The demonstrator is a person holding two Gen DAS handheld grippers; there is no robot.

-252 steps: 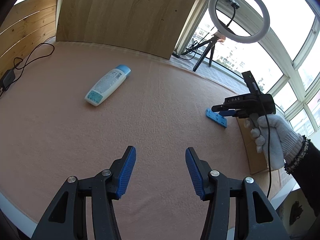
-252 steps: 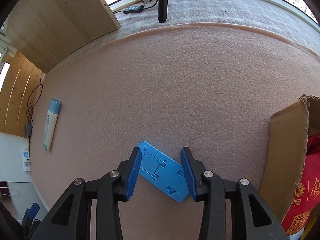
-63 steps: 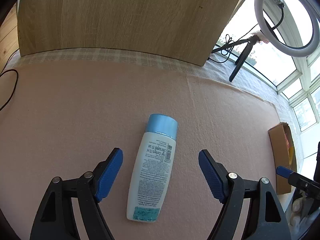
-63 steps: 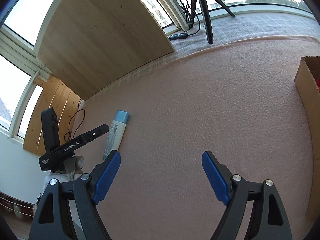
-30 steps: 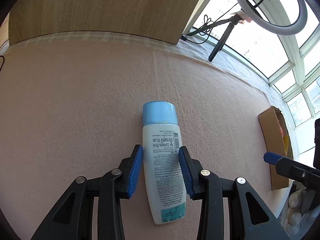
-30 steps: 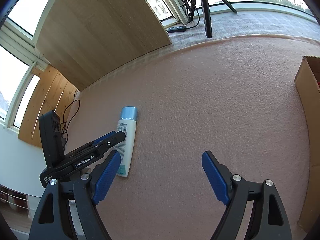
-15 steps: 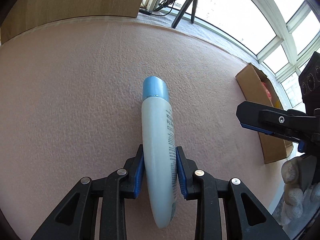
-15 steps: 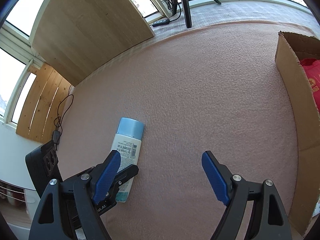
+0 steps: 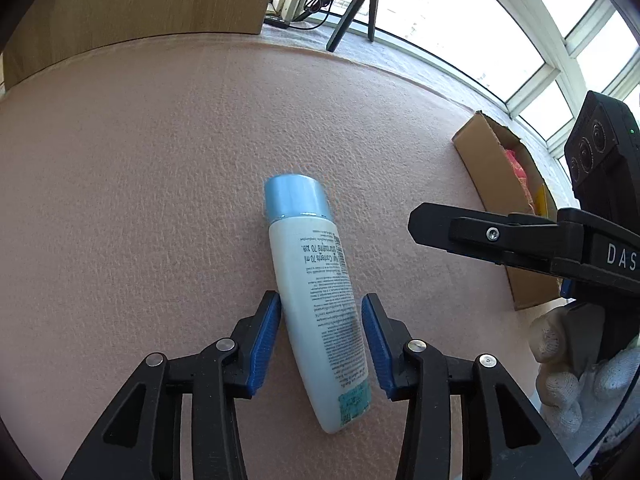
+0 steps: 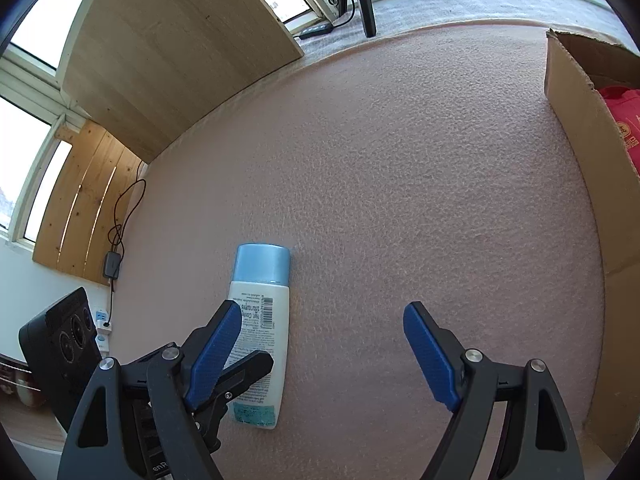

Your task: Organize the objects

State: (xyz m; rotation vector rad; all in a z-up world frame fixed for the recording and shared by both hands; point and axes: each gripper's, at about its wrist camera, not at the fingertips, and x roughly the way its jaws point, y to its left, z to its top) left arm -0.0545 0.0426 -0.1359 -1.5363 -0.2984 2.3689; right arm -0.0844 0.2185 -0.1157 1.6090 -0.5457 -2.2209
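I had my left gripper [image 9: 321,342] clamped on the lotion bottle [image 9: 316,300] at lower centre, cap pointing away, for carrying toward the cardboard box [image 9: 496,184] at right; my right gripper [image 10: 322,354] hung wide open, empty.

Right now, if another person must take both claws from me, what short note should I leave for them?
Left claw: its pads flank the white bottle; a firm clamp cannot be confirmed.
Right claw: open, empty, above the pink cloth.
Bottle: near the left side of the cloth, blue cap pointing away.
Cardboard box: at the right edge, a red packet inside.
Done: bottle reached.
Left: probably secure the grip and carry the bottle to the box.
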